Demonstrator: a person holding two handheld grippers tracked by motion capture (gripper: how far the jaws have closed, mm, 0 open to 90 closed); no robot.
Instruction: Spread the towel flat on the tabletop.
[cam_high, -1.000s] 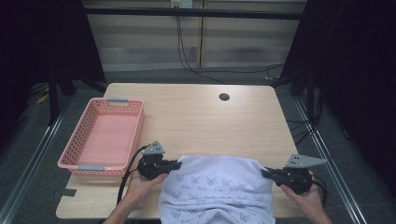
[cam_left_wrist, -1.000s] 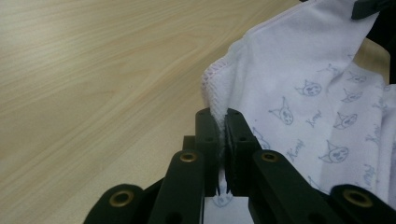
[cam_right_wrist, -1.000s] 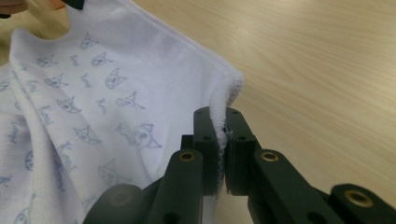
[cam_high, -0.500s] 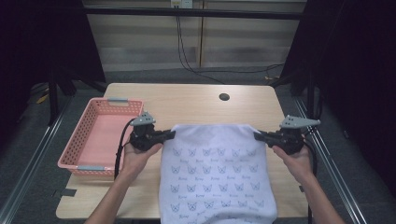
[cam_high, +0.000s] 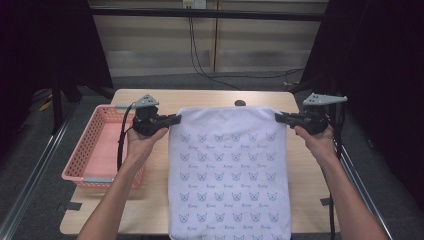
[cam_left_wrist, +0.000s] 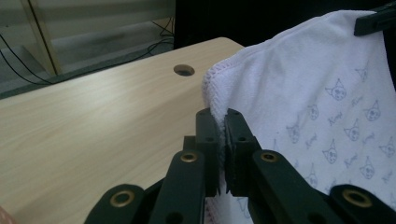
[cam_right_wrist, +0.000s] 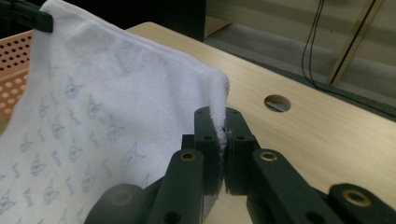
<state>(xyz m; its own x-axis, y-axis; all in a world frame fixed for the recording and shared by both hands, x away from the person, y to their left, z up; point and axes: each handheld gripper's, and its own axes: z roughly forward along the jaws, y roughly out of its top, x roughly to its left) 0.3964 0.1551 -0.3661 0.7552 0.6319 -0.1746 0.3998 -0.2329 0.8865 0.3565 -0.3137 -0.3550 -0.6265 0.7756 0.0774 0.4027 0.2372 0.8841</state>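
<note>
While it hangs stretched between two hand-held tools, a white towel printed with rows of small cat faces takes up the middle of the high view, its top edge held taut and level above the table and its lower part draping down toward the person's side, where it runs off the near edge of the picture. At the towel's top left corner the left tool has its black jaws pressed together on the stitched hem, and the left gripper view confirms this, with the cloth pinched tight between the two pads. At the top right corner the right tool grips the same way, jaws closed on the hem with no gap showing. Each tool sits in one of the person's hands, forearms reaching in from below. Beyond the towel lies the pale wooden table, with a round cable hole near its far edge. A pink perforated plastic basket rests on the table's left side, just beside the left hand. Judging by this, the step in hand is spreading the towel open; the next move likely calls for lowering it flat or folding it, keeping both corners level and both grips firm.
</note>
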